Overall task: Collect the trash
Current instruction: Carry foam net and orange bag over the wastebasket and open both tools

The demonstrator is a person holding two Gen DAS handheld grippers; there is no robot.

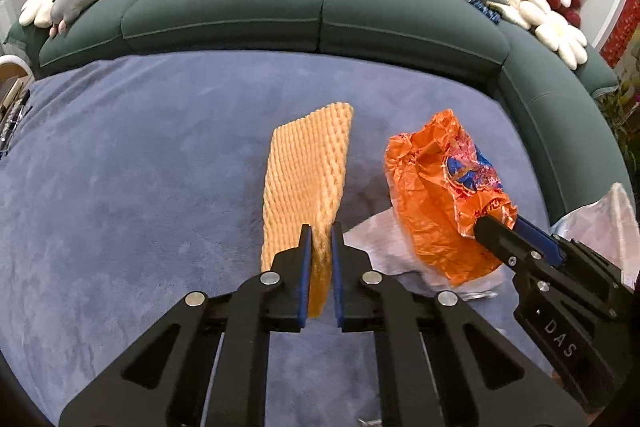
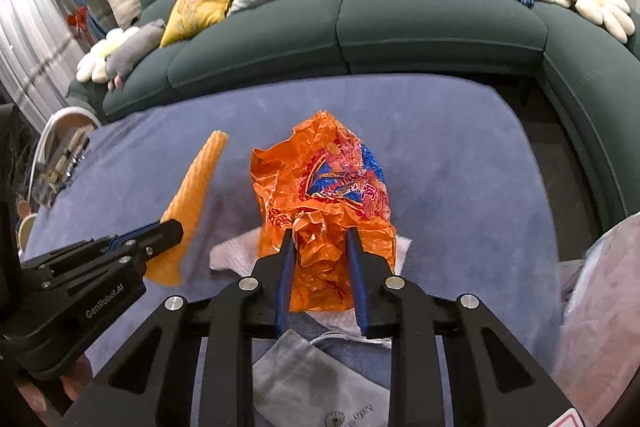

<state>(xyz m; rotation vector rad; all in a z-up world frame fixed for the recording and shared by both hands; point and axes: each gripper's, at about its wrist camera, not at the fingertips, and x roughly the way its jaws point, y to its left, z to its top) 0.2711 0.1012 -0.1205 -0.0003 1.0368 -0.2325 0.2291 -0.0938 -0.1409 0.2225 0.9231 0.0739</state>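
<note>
Pretty tidy two-handed grab going on over a blue-grey blanket (image 1: 140, 167) spread in front of a dark green sofa (image 1: 260, 7).

Left gripper (image 1: 320, 231) clamped on the near end of an orange foam net sleeve (image 1: 306, 171), blue pads nearly together with the foam squashed thin between them. Rest of the sleeve sticking out past the fingertips toward the far side, edge-on and narrow from the right wrist view (image 2: 196, 187), broad and ribbed from its own camera.

Right gripper (image 2: 320, 235) pinching a crumpled orange plastic bag (image 2: 324, 195) with red and blue print. Fingers not fully together, bunched plastic filling the gap, bulk of the bag puffing up beyond and around the tips. In the left wrist view, same gripper (image 1: 498, 223) coming in from the right, biting the bag's (image 1: 436, 195) right edge.

Sleeve left, bag right, near each other but apart.

Under the bag, a white crumpled tissue (image 2: 232, 255) flat on the blanket. Nearer still, a grey drawstring pouch (image 2: 316, 379) below the right fingers. Pale translucent bag (image 2: 600, 307) off at the right edge. Yellow and pale cushions plus plush toys along the sofa at the far side.
</note>
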